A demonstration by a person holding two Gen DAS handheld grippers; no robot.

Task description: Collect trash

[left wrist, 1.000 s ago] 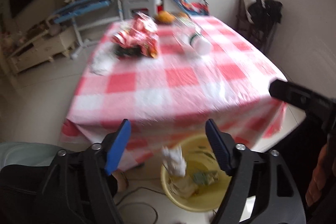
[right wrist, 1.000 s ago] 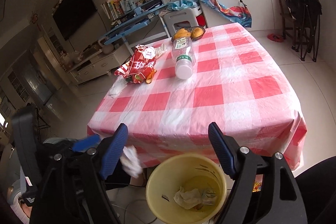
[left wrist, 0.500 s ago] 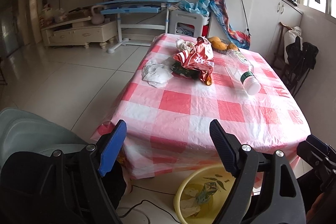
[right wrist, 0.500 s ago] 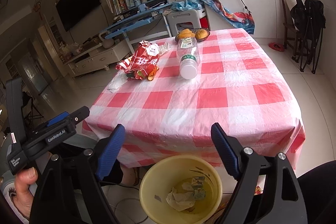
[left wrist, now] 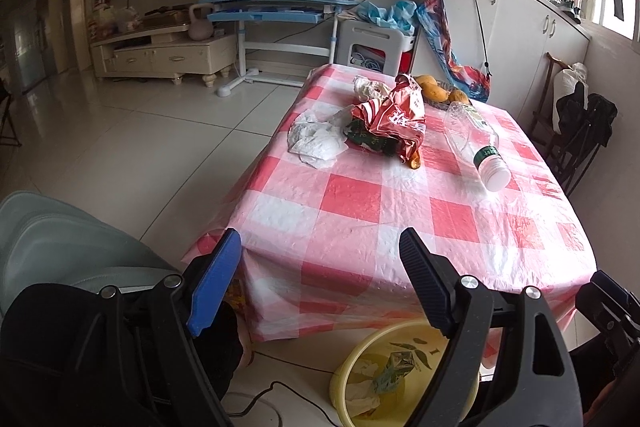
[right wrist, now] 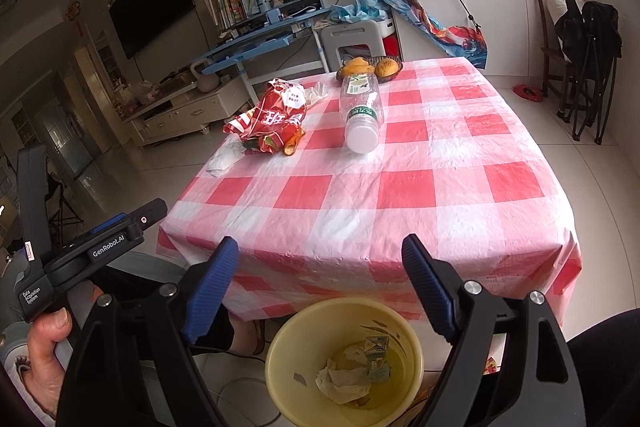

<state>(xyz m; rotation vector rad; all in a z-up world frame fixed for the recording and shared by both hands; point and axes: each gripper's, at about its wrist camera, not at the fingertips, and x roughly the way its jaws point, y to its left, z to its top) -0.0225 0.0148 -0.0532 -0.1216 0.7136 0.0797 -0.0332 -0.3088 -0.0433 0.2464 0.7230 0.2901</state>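
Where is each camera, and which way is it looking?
Left wrist: sits on the left hand-held gripper, open, looking forward and down over the checked table toward the blue desk; its own blue fingers and a dark knee show.
Right wrist: sits on the right hand-held gripper, open, looking across the same table from further right; its fingers show, plus the person's left hand gripping the other handle.
Shared: red snack bag, plastic bottle, crumpled tissue, fruit, yellow bin below the table's edge.
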